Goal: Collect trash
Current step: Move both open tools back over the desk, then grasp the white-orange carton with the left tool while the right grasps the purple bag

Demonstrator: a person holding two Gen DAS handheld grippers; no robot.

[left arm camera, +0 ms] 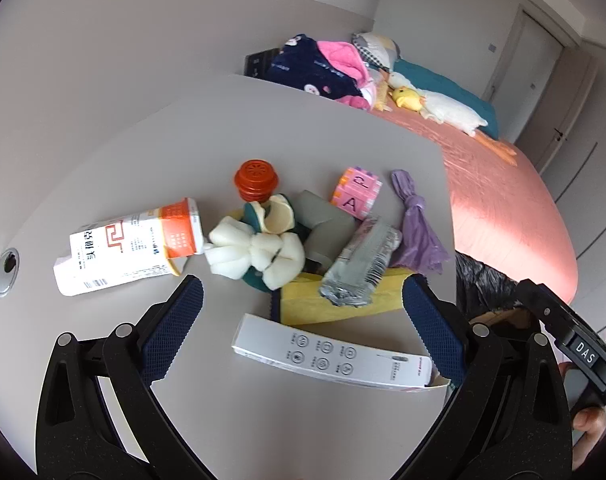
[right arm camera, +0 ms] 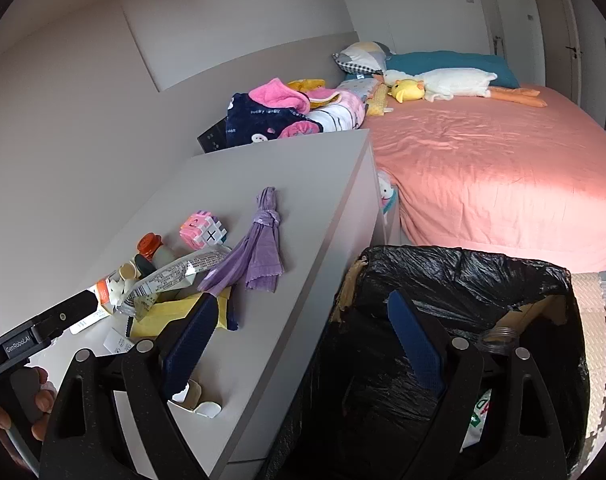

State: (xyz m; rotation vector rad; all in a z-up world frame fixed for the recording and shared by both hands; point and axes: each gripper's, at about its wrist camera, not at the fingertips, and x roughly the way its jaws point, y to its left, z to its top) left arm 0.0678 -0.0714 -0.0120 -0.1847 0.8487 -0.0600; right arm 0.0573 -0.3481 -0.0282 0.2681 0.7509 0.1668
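Note:
On the grey dresser top (left arm camera: 151, 152) lies a pile of trash: a white and orange carton (left arm camera: 131, 246), white foam pieces (left arm camera: 255, 254), a crumpled clear plastic bottle (left arm camera: 361, 266), a yellow packet (left arm camera: 335, 300) and a long white box (left arm camera: 331, 354). My left gripper (left arm camera: 303, 300) is open and empty, with the white box between its fingers. My right gripper (right arm camera: 299, 312) is open and empty over the black-lined trash bin (right arm camera: 455, 280), which stands beside the dresser (right arm camera: 271, 280). A clear jar (right arm camera: 499, 336) lies in the bin.
An orange-capped bottle (left arm camera: 257, 180), a pink letter cube (left arm camera: 357, 192) and a purple cloth (left arm camera: 417, 224) also sit on the dresser. A bed with a pink sheet (right arm camera: 483, 172), plush toys and clothes is behind. A round cable hole (left arm camera: 7, 270) is at the dresser's left.

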